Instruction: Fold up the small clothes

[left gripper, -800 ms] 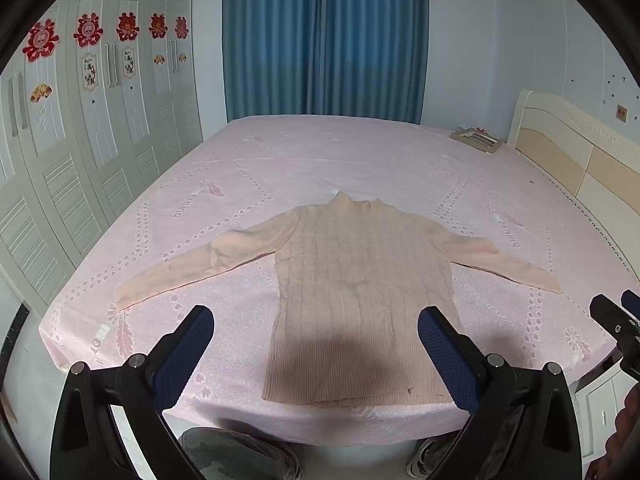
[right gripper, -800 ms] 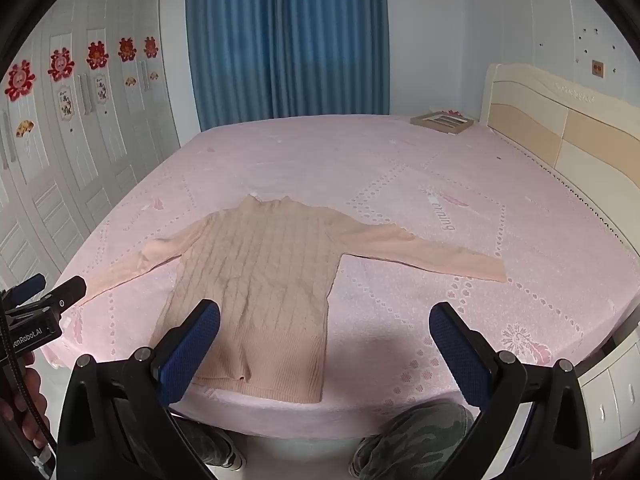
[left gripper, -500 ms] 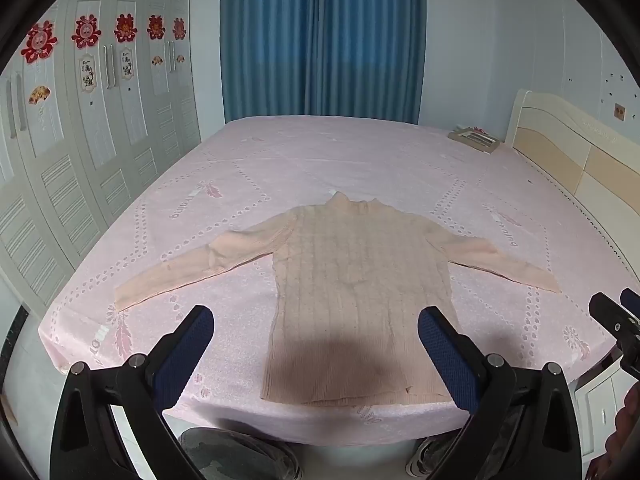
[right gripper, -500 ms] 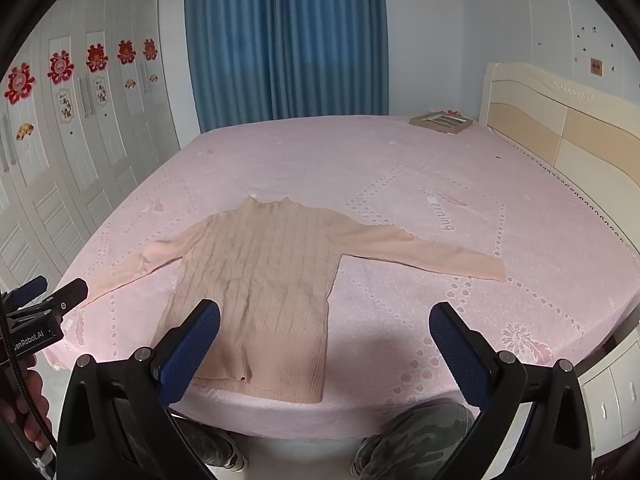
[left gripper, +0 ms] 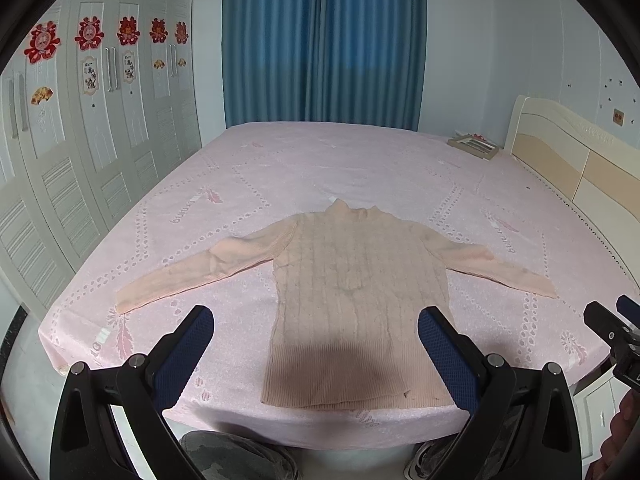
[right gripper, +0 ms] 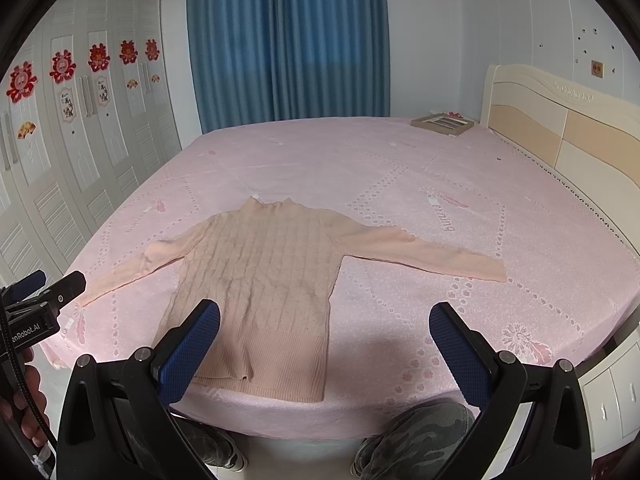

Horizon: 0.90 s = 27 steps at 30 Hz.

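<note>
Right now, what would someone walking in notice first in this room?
A peach knit sweater lies flat on the pink bed, sleeves spread out to both sides and its hem at the near edge. Behind the bed hang deep blue curtains, and red paper cut-outs dot the white wardrobe doors on the left.

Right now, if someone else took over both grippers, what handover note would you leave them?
Left gripper: open, empty, above the bed's near edge.
Right gripper: open, empty, beside it.
Peach sweater: flat on the pink bed, collar away from you, both sleeves spread out, hem at the near edge.
Done: sweater laid out.
Left: every fold; probably sleeves in first.
</note>
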{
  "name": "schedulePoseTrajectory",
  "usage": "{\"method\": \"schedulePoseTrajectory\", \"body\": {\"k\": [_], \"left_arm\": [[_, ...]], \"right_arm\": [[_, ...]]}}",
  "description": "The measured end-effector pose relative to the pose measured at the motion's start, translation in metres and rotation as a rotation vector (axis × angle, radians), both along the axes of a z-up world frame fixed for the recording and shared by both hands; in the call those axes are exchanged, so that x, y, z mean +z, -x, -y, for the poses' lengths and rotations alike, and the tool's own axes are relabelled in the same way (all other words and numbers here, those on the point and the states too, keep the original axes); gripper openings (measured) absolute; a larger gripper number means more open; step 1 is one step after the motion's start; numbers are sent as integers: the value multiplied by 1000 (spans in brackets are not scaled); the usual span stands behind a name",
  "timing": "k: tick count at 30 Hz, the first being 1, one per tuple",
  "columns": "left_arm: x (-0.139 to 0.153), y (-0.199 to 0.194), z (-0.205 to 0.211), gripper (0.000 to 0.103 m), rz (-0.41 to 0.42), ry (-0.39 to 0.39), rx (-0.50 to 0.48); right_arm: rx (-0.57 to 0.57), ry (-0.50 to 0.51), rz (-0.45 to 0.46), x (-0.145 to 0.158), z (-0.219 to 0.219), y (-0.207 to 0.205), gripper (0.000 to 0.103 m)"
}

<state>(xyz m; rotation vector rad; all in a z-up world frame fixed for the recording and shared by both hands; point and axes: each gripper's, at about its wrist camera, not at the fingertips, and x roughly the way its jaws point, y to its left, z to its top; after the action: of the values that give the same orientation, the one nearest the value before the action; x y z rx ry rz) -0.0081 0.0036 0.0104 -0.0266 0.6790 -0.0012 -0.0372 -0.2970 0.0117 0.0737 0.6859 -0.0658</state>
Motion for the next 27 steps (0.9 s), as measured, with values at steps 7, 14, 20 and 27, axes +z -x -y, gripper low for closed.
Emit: {"method": "schedulePoseTrajectory", "body": {"k": [7, 14, 20, 27], "left_arm": [[3, 0, 1, 103, 12, -7, 0], [4, 0, -1, 103, 29, -1, 2], [5, -2, -2, 103, 6, -10, 4], [4, -3, -5, 103, 25, -22, 9]], "right_arm": [[-2, 4, 5, 0, -1, 2, 102], [0, 7, 10, 1, -3, 3, 102], [1, 9, 15, 3, -4, 4, 102], [2, 2, 22, 2, -4, 1, 102]]}}
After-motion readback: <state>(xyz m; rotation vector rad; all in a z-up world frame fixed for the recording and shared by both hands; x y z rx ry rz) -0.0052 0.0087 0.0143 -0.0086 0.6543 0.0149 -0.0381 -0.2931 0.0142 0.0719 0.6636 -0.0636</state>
